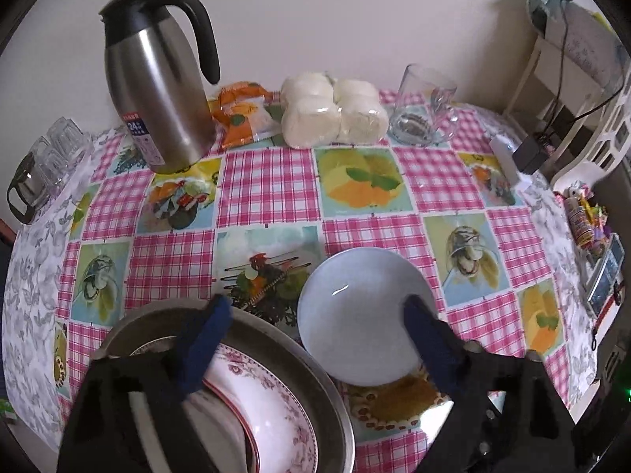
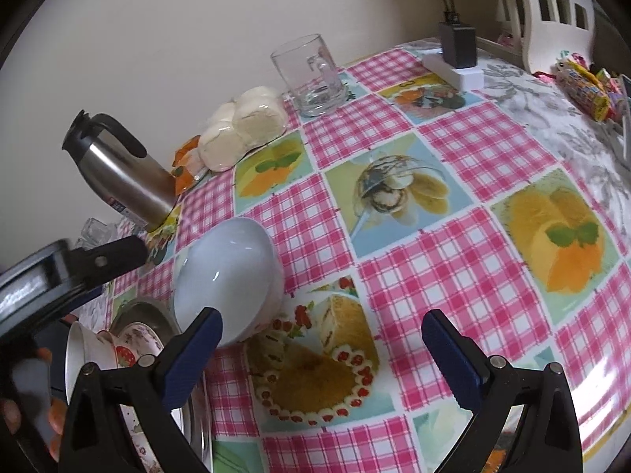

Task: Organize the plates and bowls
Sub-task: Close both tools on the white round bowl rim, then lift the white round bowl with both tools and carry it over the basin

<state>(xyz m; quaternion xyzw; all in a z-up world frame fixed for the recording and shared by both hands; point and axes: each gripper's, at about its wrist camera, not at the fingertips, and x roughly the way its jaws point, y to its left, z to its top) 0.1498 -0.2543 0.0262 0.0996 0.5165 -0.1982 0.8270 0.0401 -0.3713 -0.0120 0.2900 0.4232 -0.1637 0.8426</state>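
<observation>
Crockery sits closest to both cameras: a metal basin [image 1: 221,339] at the near left of the table holds a white plate with a red floral rim [image 1: 268,398], and in the right wrist view at least one small patterned bowl [image 2: 134,339] stands in it too. The left gripper [image 1: 319,307] hangs above the basin's edge with its jaws spread and nothing pressed between them; one pad is over the basin, the other over the pale blue bowl [image 1: 355,315] just beside it on the checked tablecloth [image 1: 268,185]. The right gripper [image 2: 319,323] is likewise wide apart and empty, its left pad near the blue bowl's rim.

These pieces look glazed ceramic: stiff, fairly heavy, slippery and liable to chip. A pinch across the rim, one pad inside and one outside, seems the safest hold.

Farther back stand a steel jug [image 1: 157,90], wrapped buns [image 1: 331,110] and a glass mug [image 1: 422,106].
</observation>
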